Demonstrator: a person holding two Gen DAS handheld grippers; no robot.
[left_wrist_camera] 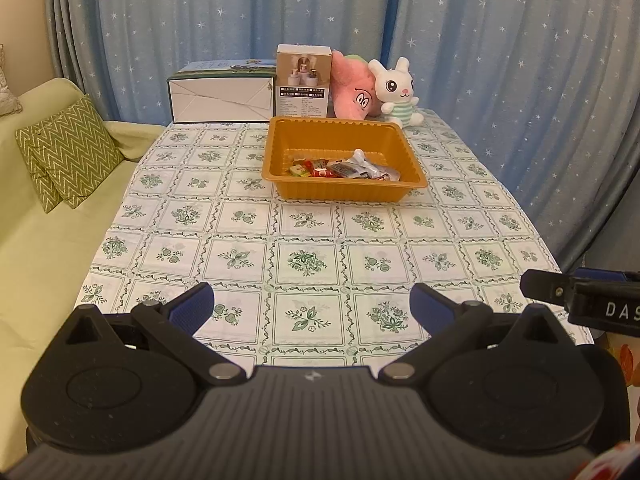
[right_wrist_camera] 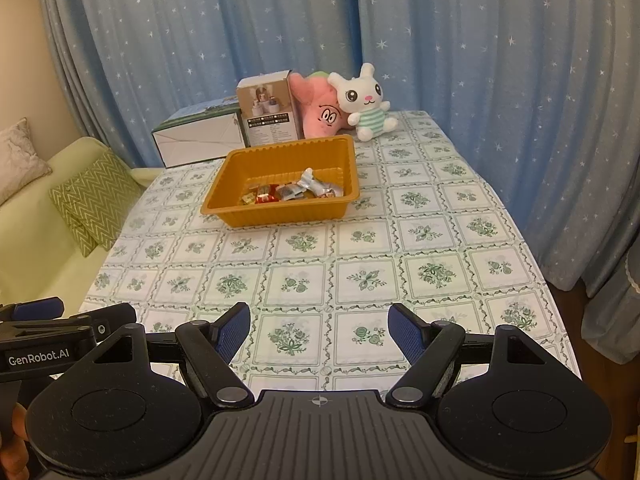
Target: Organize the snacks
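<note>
In the left wrist view, your left gripper point(left_wrist_camera: 311, 306) is wide open and holds nothing; its two blue pads point(left_wrist_camera: 192, 307) stand far apart above the near part of the table point(left_wrist_camera: 304, 240), which has a green flower tablecloth. The orange tray point(left_wrist_camera: 340, 190) sits further back on the table, about in the middle. The snacks point(left_wrist_camera: 344, 168) lie together inside the tray, against its near wall: small red and yellow wrappers at the left and a silver packet at the right. Behind the tray you see a white box point(left_wrist_camera: 220, 100), a brown carton point(left_wrist_camera: 303, 82), a pink plush point(left_wrist_camera: 354, 90) and a white rabbit plush point(left_wrist_camera: 396, 90), all near the blue curtain point(left_wrist_camera: 500, 60). A green sofa point(left_wrist_camera: 48, 240) with a zigzag cushion point(left_wrist_camera: 68, 152) is at the left. Part of your right gripper point(left_wrist_camera: 580, 292) enters from the right edge.

In the right wrist view, your right gripper point(right_wrist_camera: 319, 334) is also open wide, with nothing between its pads point(right_wrist_camera: 406, 334), and it hangs above the near table edge point(right_wrist_camera: 360, 280). The orange tray point(right_wrist_camera: 280, 212) is ahead and a little to the left, with the snacks point(right_wrist_camera: 294, 192) in its near part. The left gripper point(right_wrist_camera: 68, 320) shows at the left edge, just beside the right one.
</note>
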